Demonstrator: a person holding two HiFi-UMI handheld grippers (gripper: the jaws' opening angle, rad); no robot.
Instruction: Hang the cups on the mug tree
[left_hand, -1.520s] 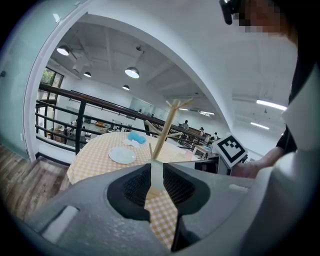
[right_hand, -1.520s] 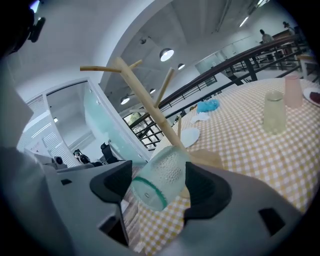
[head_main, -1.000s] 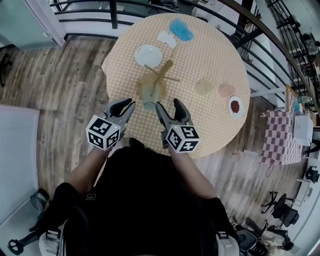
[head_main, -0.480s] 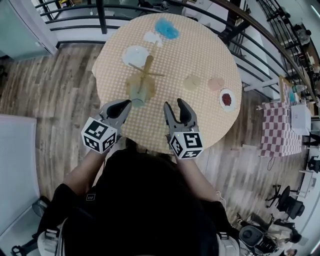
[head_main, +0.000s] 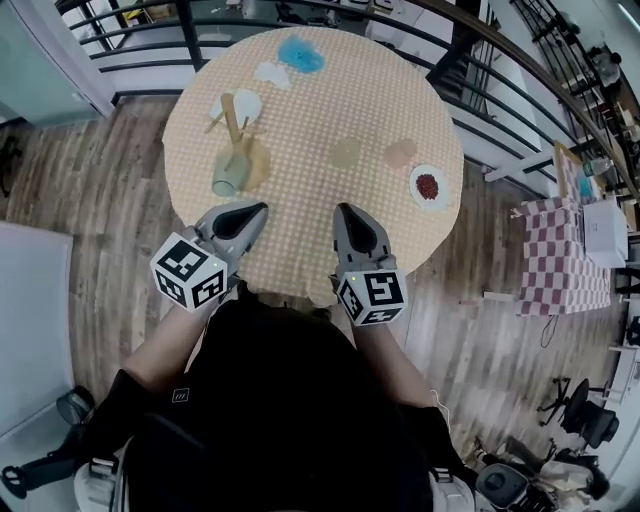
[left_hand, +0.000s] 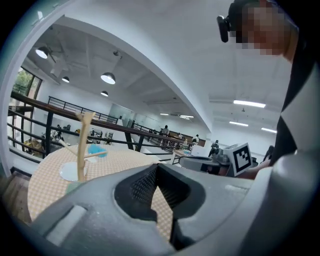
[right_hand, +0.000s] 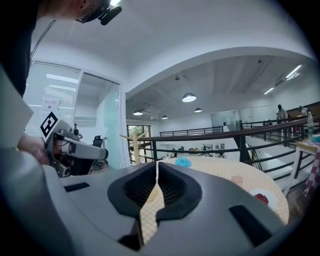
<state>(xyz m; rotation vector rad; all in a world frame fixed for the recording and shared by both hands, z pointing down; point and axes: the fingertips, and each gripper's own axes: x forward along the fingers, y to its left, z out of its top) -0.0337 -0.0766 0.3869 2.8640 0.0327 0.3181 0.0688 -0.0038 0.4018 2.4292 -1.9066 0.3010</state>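
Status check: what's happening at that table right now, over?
Left gripper and right gripper shut, empty. Green cup by mug tree. Nothing in between.

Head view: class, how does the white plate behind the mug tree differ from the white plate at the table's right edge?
The left plate looks bare; the right plate holds something red. The mug tree crosses the left plate; nothing covers the right plate. Both are white and round.

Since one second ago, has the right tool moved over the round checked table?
Yes. The right tool has shifted right, away from the wooden mug tree, and now points at the beige round disc. Its jaws have shut, empty.
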